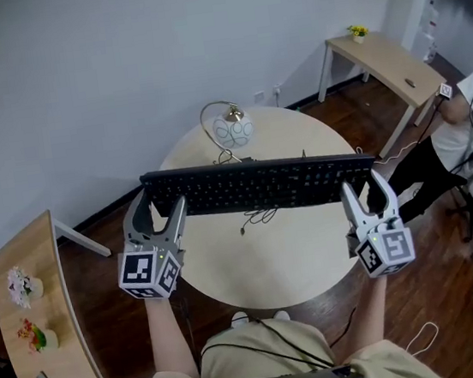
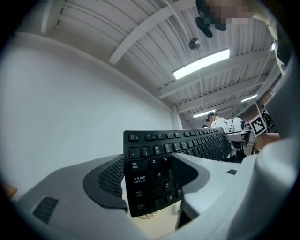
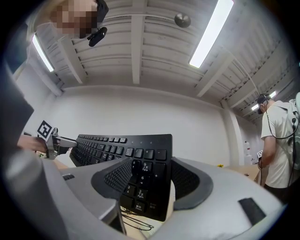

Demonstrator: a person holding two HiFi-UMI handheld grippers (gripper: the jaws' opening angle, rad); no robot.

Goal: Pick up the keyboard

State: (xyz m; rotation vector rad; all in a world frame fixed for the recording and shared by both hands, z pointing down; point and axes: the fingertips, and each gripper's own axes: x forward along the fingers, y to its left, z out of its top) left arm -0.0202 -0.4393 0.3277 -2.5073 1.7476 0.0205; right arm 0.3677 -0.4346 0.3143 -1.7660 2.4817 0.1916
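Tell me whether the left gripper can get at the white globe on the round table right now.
Probably not: the left gripper is shut on the keyboard, which spans the way to the globe.

One keyboard (image 1: 257, 184). Two grippers, the left gripper (image 1: 158, 213) and the right gripper (image 1: 367, 193). Three counters: a round counter (image 1: 272, 261), a side counter (image 1: 61, 336), a far counter (image 1: 386, 62). One globe lamp (image 1: 232, 129). Three small plants: a pink plant (image 1: 19, 286), a red plant (image 1: 35, 336), a yellow plant (image 1: 358, 32). One bystander (image 1: 470, 123).
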